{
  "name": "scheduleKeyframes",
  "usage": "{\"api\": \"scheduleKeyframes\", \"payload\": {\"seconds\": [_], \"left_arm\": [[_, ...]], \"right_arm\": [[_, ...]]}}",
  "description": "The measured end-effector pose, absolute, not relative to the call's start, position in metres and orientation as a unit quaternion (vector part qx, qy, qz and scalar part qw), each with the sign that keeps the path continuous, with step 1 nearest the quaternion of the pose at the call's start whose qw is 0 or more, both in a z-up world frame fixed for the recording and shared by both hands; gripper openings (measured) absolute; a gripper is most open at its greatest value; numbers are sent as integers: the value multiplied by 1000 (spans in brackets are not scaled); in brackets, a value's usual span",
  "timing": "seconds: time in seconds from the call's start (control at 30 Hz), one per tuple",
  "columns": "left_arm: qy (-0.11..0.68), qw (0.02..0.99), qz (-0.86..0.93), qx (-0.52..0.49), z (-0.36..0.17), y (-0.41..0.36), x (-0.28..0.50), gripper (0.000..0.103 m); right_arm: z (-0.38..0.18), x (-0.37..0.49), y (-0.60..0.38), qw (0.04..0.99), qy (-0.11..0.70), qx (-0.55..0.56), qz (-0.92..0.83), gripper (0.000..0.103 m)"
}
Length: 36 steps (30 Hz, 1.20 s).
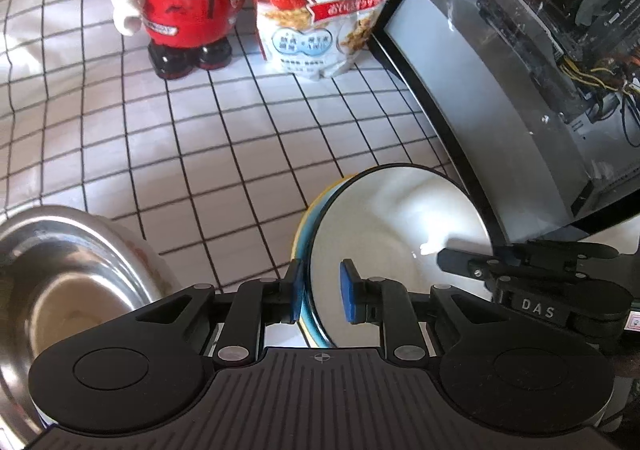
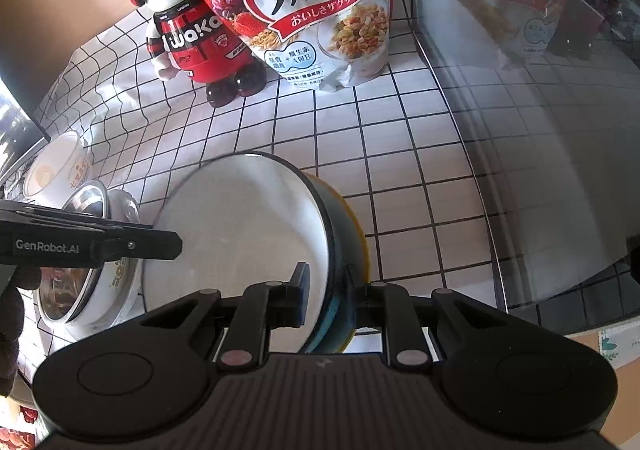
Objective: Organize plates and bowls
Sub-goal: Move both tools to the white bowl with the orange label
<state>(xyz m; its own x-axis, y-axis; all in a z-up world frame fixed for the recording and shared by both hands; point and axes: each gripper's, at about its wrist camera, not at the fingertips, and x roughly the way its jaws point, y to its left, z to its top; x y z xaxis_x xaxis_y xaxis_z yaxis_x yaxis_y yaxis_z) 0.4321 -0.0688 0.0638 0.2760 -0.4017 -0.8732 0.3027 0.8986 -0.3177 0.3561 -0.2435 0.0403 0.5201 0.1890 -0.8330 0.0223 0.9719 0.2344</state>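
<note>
A white bowl with a dark teal outside and a yellow band behind it stands steeply tilted over the checked cloth. In the left wrist view its near rim runs between the pads of my left gripper. The outer pad lies against the wall, while the inner pad stands a little off it. My right gripper is shut on the opposite rim, one pad inside and the other finger hidden behind the wall. Each gripper shows in the other's view: right gripper, left gripper.
A steel bowl sits at the left, nested in a white patterned bowl, with a paper noodle cup behind. A red robot figure and a cereal bag stand at the back. A glass-sided computer case borders the right.
</note>
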Motion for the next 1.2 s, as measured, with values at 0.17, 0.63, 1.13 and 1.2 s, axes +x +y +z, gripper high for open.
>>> {"api": "scheduleKeyframes", "payload": {"seconds": [0.17,0.63,1.13,1.2], "left_arm": [[556,803,-211,-43,66,-66,435,21],[548,811,-202,-29,66,-69,430,21],[410,888,-131,-159,155,111,404,21],[384,901,-86,-183,165,153,399,21]], "right_arm": [[45,357,-245,872,477,98,46,18],[51,346,-244,892,445,79,13,20],[167,400,-130,935,323,11,144,57],[174,414,-96,935,314,-5,164,60]]}}
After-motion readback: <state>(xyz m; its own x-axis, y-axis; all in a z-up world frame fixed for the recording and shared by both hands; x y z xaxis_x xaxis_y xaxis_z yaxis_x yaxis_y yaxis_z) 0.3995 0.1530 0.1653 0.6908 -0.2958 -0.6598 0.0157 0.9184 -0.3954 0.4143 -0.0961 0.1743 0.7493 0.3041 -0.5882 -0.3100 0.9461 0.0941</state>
